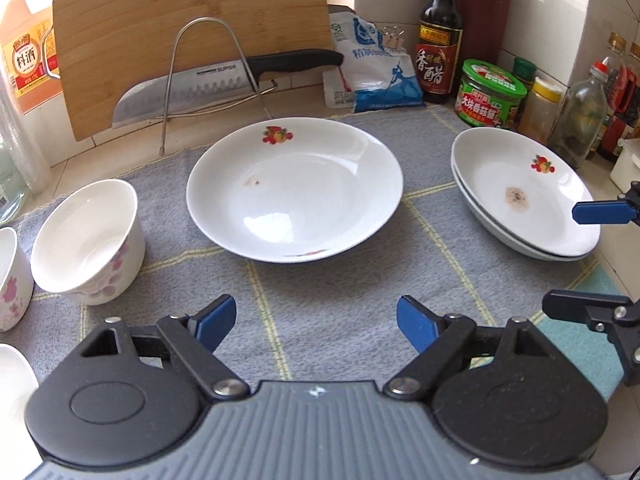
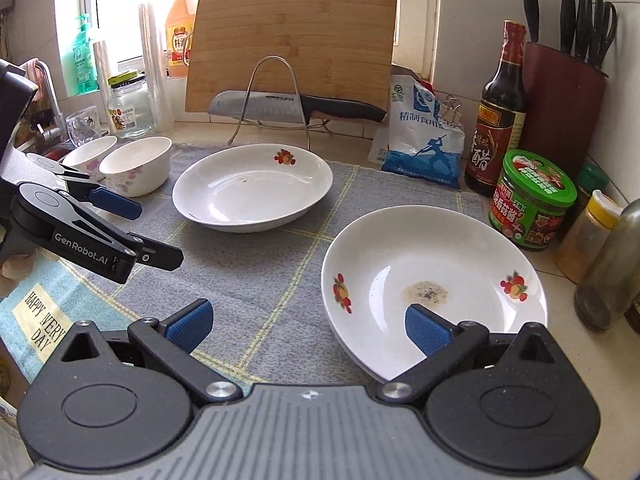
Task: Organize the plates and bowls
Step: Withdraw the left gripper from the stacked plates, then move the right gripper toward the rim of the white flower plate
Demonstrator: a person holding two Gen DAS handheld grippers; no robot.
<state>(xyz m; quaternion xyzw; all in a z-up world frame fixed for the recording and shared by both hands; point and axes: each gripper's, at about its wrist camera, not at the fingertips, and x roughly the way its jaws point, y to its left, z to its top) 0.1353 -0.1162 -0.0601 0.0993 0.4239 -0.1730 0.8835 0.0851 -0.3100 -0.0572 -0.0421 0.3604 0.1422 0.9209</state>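
Grippers: left point(image 1: 316, 322) and right point(image 2: 308, 326) both agape, empty, above mat point(image 1: 340, 292); plate point(image 1: 294, 192) beside stack point(image 2: 434, 288).

Both tilted downward, the left hand-held gripper point(image 1: 316, 322) and the right hand-held gripper point(image 2: 308, 326) gaped wide, nothing between their jaws.

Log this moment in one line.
left gripper: open, empty | right gripper: open, empty | single plate: mid-mat | stacked plates: right
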